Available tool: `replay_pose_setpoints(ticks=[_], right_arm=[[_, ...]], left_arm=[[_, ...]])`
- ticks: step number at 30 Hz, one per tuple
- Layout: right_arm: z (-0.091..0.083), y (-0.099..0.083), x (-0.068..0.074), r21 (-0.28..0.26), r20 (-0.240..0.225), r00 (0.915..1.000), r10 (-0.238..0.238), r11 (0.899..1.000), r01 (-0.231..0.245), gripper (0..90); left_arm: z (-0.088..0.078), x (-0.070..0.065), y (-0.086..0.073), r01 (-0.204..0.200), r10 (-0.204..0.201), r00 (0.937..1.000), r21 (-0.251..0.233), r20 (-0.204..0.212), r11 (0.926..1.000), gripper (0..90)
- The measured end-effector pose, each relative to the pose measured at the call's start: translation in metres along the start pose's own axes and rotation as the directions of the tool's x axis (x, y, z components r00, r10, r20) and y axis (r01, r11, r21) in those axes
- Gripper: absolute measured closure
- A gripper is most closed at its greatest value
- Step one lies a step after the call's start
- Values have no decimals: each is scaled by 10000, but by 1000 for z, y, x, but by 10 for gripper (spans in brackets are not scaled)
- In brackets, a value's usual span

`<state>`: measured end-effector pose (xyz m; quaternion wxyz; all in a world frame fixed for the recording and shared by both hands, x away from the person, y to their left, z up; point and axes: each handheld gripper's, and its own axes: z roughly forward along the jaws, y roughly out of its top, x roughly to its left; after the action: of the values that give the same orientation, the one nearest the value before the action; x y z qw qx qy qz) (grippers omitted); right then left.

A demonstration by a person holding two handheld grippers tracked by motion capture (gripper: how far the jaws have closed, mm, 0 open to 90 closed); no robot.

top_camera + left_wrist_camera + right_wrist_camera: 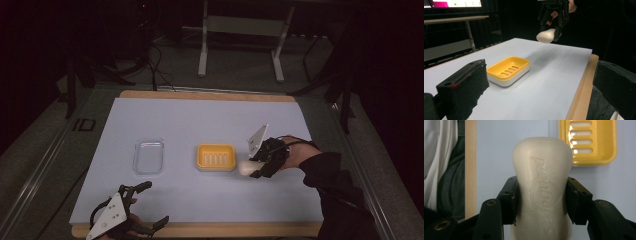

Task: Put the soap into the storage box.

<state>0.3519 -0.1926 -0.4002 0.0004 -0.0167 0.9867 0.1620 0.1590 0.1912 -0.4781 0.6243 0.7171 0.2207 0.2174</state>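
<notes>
My right tool [252, 167] pinches a pale bar of soap [245, 168] just to the right of the yellow soap dish [216, 157], both jaws pressed against the bar's sides. From the right gripper view, the soap [543, 187] stands out past the jaws with raised lettering on its face, and the soap dish [591, 143] lies beyond it on the pale blue mat [506, 147]. From the left gripper view, the bar [546, 35] hangs clear above the tabletop, held in the right tool [550, 33] on the far side of the dish [507, 70], not touching it.

The dish sits near the middle of the mat [200, 120], its slotted yellow tray empty. A clear plastic lid [148, 156] lies flat on the mat to the left of the dish, well apart from it.

My left tool [150, 207] rests nearer to me than the dish and off to its left, at the near edge of the tabletop [210, 95], with its jaws spread wide and nothing between them. In its own view the two black pads [465, 88] stand far apart, the dish between them in the distance.
</notes>
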Motion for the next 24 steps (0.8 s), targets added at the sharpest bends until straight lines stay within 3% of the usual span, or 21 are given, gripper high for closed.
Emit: replay_pose_setpoints(ticks=[11, 24], right_arm=[[0, 23, -6, -105, -11, 9975, -705, 9975, 705, 495], [5, 42, -21, -118, -19, 9966, -829, 9965, 829, 495]], left_arm=[[-1, 0, 0, -6, 6, 10000, -22, 16, 10000, 1], [-2, -1, 0, 39, -39, 10000, -42, 80, 10000, 0]])
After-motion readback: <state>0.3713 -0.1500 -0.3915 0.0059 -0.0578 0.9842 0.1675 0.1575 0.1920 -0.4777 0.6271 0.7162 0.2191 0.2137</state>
